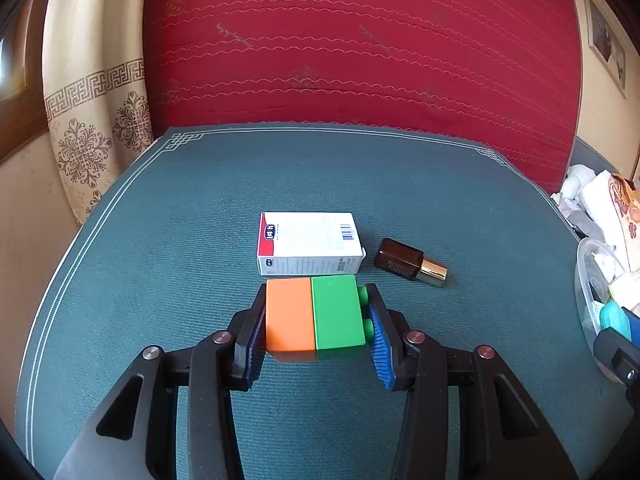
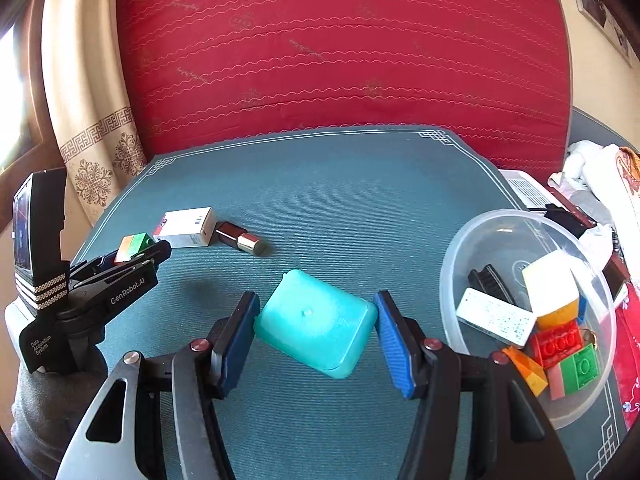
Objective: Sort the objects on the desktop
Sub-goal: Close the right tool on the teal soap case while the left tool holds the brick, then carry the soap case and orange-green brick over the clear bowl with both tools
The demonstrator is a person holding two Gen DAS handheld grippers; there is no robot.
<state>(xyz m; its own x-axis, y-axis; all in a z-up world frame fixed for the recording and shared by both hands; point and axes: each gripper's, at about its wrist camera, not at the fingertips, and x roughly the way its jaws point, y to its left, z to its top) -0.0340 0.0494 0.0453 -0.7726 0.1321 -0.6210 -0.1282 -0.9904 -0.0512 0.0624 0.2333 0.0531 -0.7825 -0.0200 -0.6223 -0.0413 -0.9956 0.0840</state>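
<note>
My left gripper is shut on an orange and green toy brick, held just above the teal mat; the brick also shows in the right wrist view. Just beyond it lie a white medicine box and a small brown bottle with a gold cap. My right gripper is shut on a teal plastic case, above the mat. To its right stands a clear plastic bowl holding several toy bricks, a white card and a black brush.
A red quilted cushion rises behind the mat. Crumpled white cloth and clutter lie at the right edge. A patterned curtain hangs at the left.
</note>
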